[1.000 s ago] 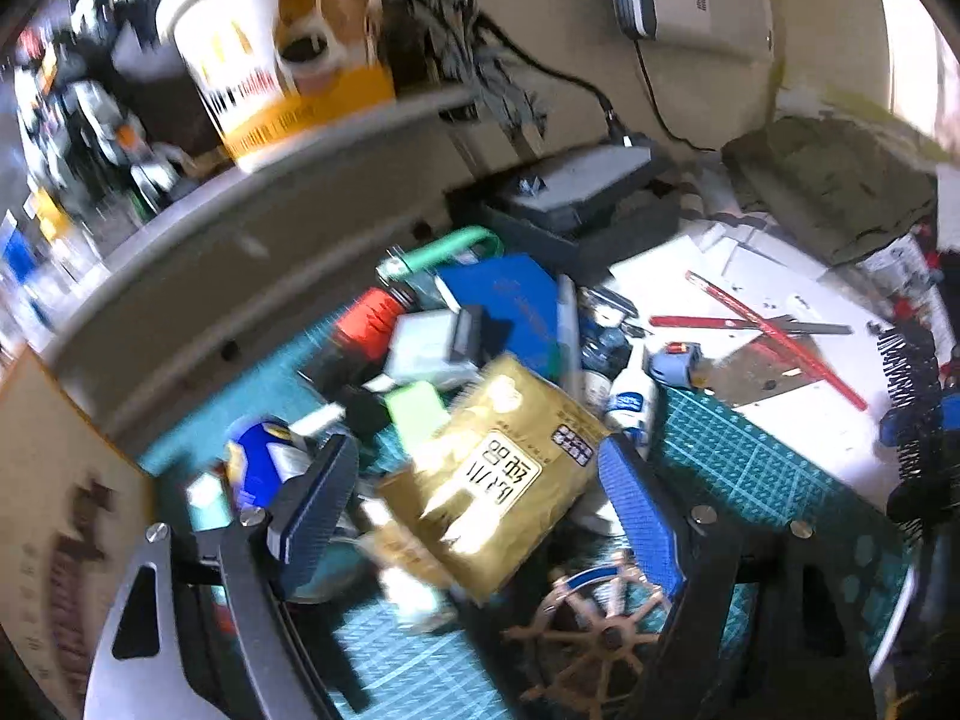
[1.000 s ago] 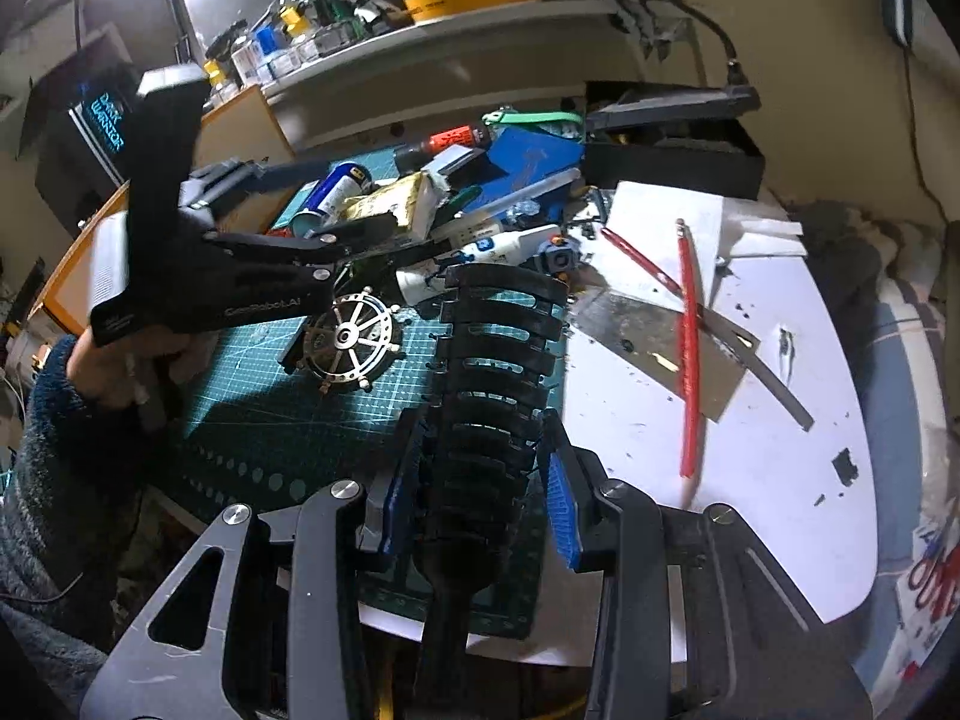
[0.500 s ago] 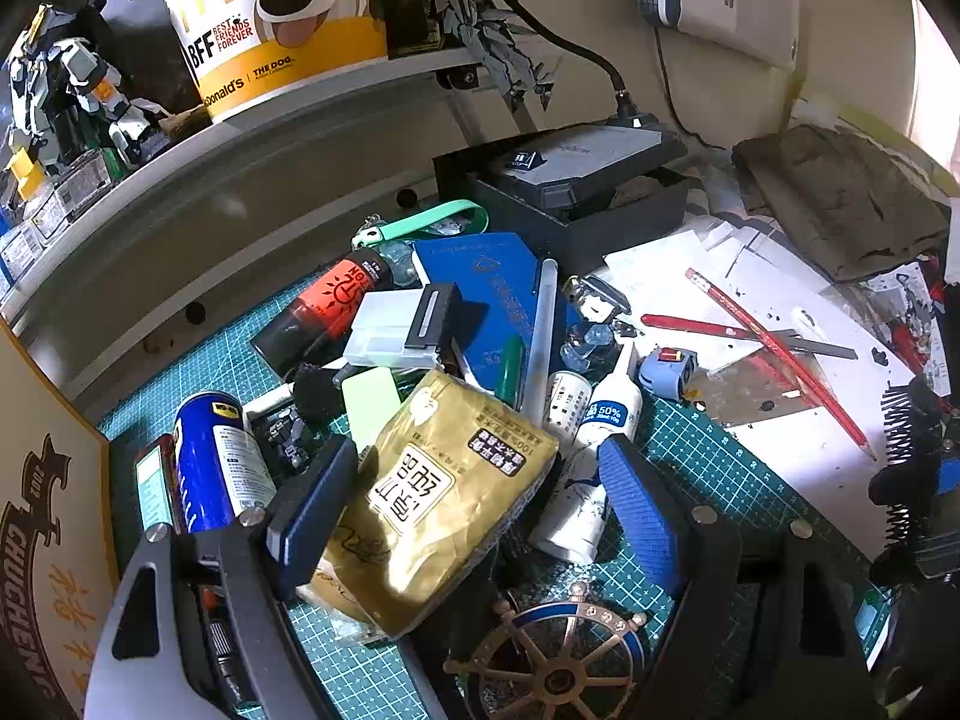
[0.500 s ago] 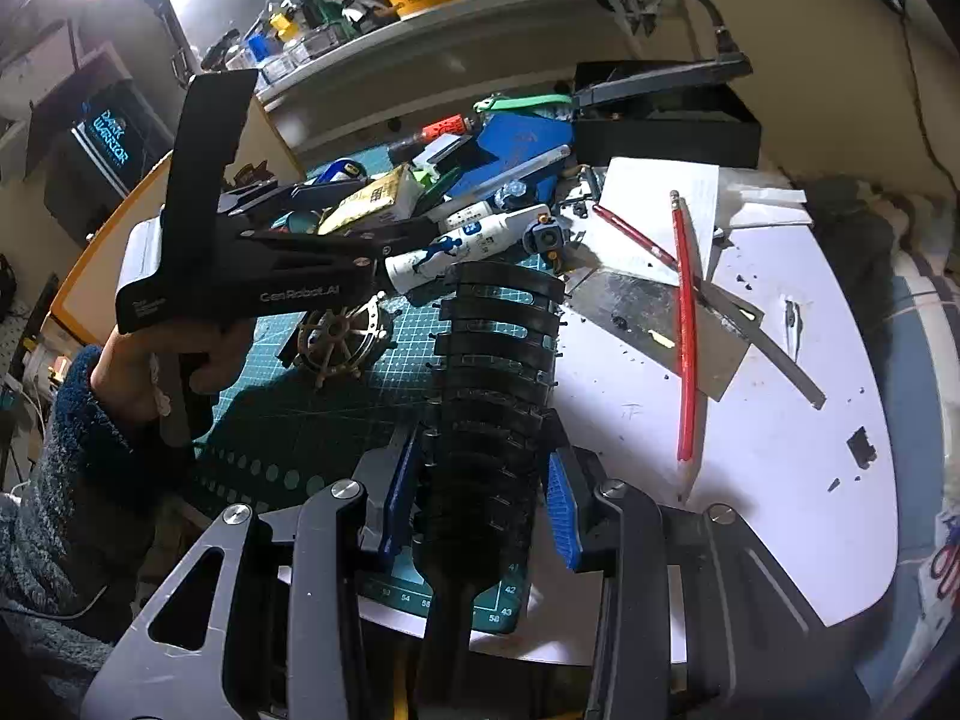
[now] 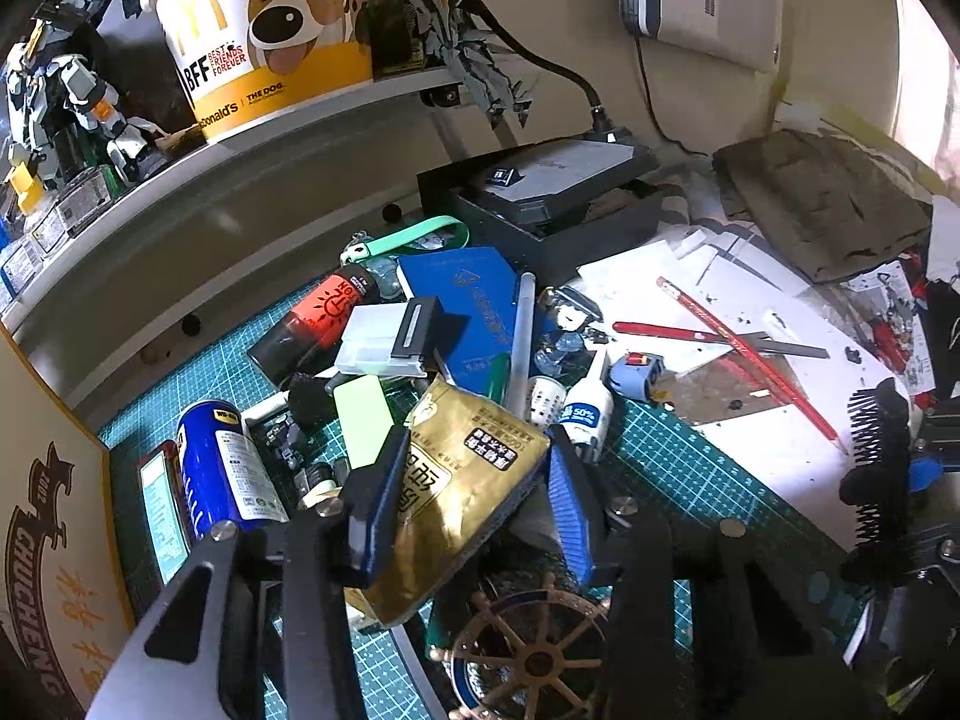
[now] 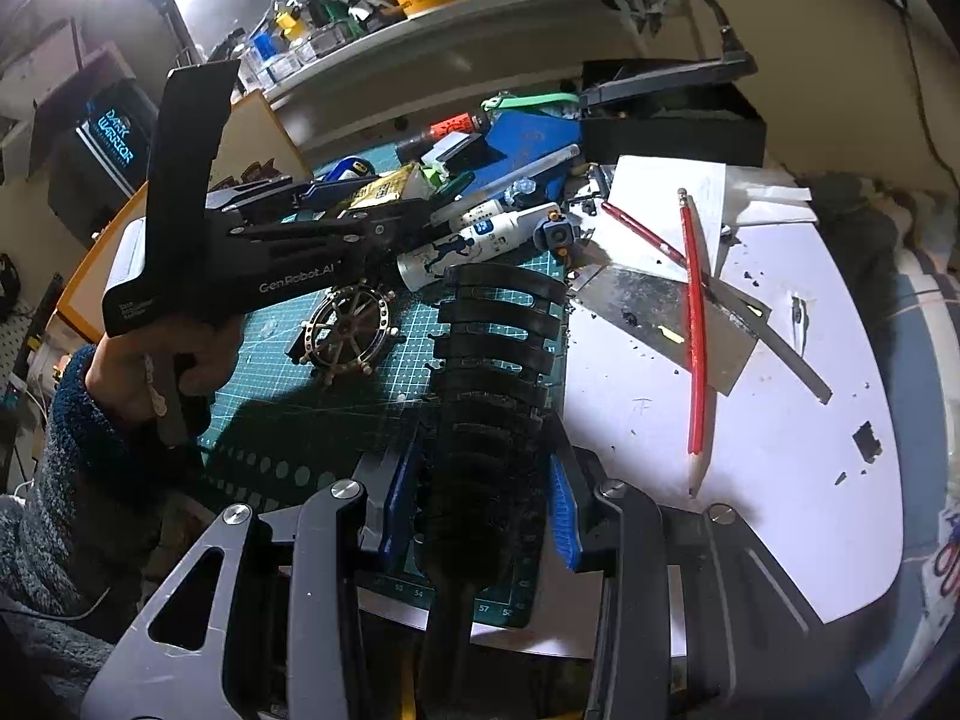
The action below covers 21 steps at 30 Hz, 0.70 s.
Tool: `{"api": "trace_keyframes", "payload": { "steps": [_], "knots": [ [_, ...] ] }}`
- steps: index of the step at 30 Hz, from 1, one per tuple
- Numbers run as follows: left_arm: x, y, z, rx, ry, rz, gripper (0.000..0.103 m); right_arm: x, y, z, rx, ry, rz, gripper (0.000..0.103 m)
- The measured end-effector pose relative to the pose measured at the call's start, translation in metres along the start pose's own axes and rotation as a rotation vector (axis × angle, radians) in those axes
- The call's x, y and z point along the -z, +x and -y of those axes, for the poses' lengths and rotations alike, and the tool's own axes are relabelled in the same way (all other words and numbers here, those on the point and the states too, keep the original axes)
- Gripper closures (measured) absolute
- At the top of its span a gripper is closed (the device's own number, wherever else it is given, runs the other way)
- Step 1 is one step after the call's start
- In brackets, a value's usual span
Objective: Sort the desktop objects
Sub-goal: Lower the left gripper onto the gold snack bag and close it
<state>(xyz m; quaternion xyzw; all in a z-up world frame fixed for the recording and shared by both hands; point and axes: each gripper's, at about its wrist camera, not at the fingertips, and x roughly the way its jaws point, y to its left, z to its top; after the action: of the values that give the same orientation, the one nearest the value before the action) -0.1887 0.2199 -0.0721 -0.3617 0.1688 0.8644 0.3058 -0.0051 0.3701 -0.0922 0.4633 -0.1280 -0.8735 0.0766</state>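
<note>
Now left gripper (image 5: 474,498) closing on gold packet (image 5: 462,480), pads at its edges; wide before. Right gripper (image 6: 480,504) clamps black brush (image 6: 498,360). Lift-out next, likely.

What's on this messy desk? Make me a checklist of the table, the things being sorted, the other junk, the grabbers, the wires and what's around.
Surface: green cutting mat with white sheets on its right.
Job's things: gold packet between the left gripper's pads; black hairbrush in the right gripper.
Clutter: blue spray can, ship's wheel, red pencil, glue bottle, blue case, black box.
Grippers: left gripper closing on the packet; right gripper shut on the brush.
Cables: black cable up the wall.
Surroundings: shelf with dog-print bucket and robot figure.
</note>
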Motion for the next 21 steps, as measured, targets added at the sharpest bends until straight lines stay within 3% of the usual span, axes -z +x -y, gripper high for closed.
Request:
{"api": "trace_keyframes", "payload": {
  "steps": [3,8,12,17,18,21],
  "knots": [
    [0.0,-0.008,-0.002,0.039,-0.023,0.006,0.065,0.0,-0.001,-0.002,-0.003,-0.006,0.002,0.067],
    [0.005,-0.049,-0.005,0.176,-0.096,0.065,0.066,0.0,-0.002,-0.005,-0.022,-0.012,0.006,0.067],
    [0.022,-0.088,0.0,0.343,-0.111,0.115,0.066,-0.001,0.0,-0.004,-0.044,-0.009,0.015,0.067],
    [0.057,-0.096,-0.004,0.492,-0.224,0.073,0.066,-0.002,0.005,-0.004,-0.071,0.011,0.03,0.068],
    [0.066,-0.094,-0.005,0.482,-0.248,0.052,0.066,-0.002,0.006,-0.005,-0.077,0.013,0.03,0.068],
    [0.082,-0.089,0.006,0.302,-0.173,-0.014,0.065,-0.004,0.008,-0.008,-0.091,0.017,0.044,0.068]
  ]
}}
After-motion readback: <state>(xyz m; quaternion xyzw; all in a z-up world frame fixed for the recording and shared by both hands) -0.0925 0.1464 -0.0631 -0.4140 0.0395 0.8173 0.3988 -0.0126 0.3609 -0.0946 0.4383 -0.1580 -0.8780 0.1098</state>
